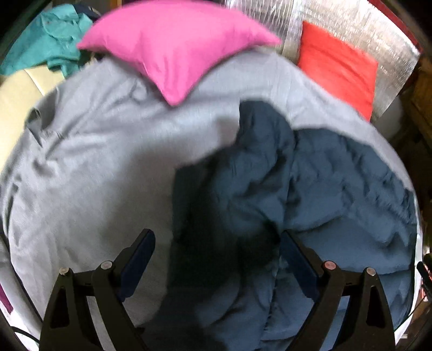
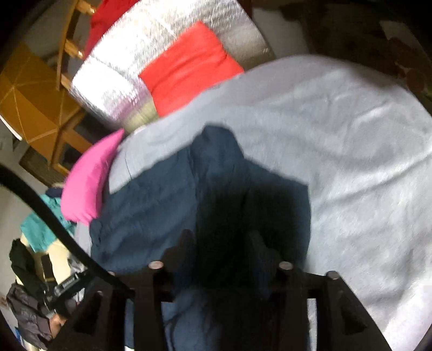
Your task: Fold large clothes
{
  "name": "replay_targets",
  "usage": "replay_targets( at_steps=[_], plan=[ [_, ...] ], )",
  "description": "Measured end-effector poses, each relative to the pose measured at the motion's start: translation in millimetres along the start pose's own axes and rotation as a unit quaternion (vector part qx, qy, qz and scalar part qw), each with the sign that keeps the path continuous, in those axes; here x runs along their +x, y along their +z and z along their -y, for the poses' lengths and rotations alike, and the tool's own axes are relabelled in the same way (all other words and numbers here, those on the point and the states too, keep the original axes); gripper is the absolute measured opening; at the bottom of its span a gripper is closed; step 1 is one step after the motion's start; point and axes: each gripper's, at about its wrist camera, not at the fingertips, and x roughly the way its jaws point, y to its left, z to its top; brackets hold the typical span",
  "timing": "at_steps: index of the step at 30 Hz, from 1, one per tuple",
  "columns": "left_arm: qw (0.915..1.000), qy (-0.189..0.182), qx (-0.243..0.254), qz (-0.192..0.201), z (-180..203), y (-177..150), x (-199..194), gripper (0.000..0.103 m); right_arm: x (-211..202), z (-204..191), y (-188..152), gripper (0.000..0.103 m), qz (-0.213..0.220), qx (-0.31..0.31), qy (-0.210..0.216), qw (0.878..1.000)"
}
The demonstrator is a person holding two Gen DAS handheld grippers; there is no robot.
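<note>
A large navy blue garment [image 1: 324, 183] lies crumpled on a bed covered with a grey sheet [image 1: 94, 162]. My left gripper [image 1: 216, 237] hovers over the garment's left edge, its fingers wide apart and open, with a dark shadow on the cloth between them. In the right wrist view the same navy garment [image 2: 151, 199] spreads from the centre to the left over the grey sheet [image 2: 351, 135]. My right gripper [image 2: 221, 239] stands over its shadowed part with its fingers apart. Cloth lies between them, and I see no pad pressing on it.
A pink pillow [image 1: 172, 46] and a red pillow [image 1: 337, 67] sit at the bed's head against a silver foil panel [image 1: 351, 21]. A teal garment [image 1: 48, 40] lies at the far left. Beside the bed are a wooden chair and a yellow box [image 2: 32, 102].
</note>
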Motion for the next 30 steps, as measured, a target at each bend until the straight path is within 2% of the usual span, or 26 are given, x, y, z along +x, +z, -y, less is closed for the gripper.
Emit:
replay_targets(
  at_steps=[3, 6, 8, 11, 13, 14, 15, 17, 18, 20, 22, 24, 27, 28, 29, 30],
  plan=[
    [0.9996, 0.003, -0.007, 0.028, -8, 7, -8, 0.095, -2, 2, 16, 0.066, 0.023, 0.007, -0.008, 1.000],
    [0.9991, 0.025, -0.034, -0.001, -21, 12, 11, 0.095, 13, 5, 37, 0.074, 0.019, 0.014, -0.015, 1.000],
    [0.9972, 0.022, -0.058, -0.042, -30, 12, 33, 0.095, 31, 5, 51, 0.077, -0.006, 0.011, -0.027, 1.000],
    [0.9941, -0.015, -0.087, -0.063, -33, 11, 46, 0.095, 69, 5, 67, 0.077, -0.055, -0.007, -0.061, 0.997],
    [0.9938, -0.022, -0.088, -0.064, -33, 13, 48, 0.095, 94, 8, 70, 0.077, -0.095, -0.019, -0.069, 0.993],
    [0.9940, -0.023, -0.085, -0.065, -31, 14, 49, 0.095, 100, 10, 68, 0.073, -0.105, -0.014, -0.061, 0.992],
    [0.9941, -0.026, -0.083, -0.064, -30, 16, 49, 0.095, 102, 11, 68, 0.057, -0.104, -0.004, -0.052, 0.993],
    [0.9945, -0.040, -0.077, -0.059, -26, 22, 51, 0.093, 94, 3, 67, 0.035, -0.093, -0.005, -0.025, 0.995],
    [0.9947, -0.044, -0.074, -0.056, -24, 24, 52, 0.092, 85, -2, 66, 0.029, -0.077, -0.012, -0.020, 0.997],
    [0.9962, -0.040, -0.063, -0.044, -20, 22, 46, 0.091, 69, -11, 63, 0.027, -0.044, -0.031, -0.012, 0.998],
    [0.9973, -0.021, -0.053, -0.046, -14, 21, 48, 0.091, 66, -9, 56, 0.026, -0.030, -0.038, -0.036, 0.998],
    [0.9966, -0.021, -0.058, -0.056, -14, 18, 49, 0.091, 79, 1, 52, 0.029, -0.055, -0.026, -0.059, 0.996],
    [0.9949, -0.028, -0.073, -0.064, -20, 13, 41, 0.091, 61, 4, 46, 0.035, -0.031, 0.000, -0.045, 0.999],
    [0.9949, -0.030, -0.074, -0.062, -21, 13, 35, 0.091, 49, 3, 43, 0.040, -0.019, 0.005, -0.040, 0.999],
    [0.9952, -0.030, -0.072, -0.059, -23, 11, 30, 0.091, 40, 3, 40, 0.051, -0.009, 0.009, -0.036, 0.999],
    [0.9955, -0.030, -0.071, -0.055, -24, 8, 24, 0.091, 28, 4, 35, 0.056, 0.005, 0.014, -0.027, 1.000]
  ],
)
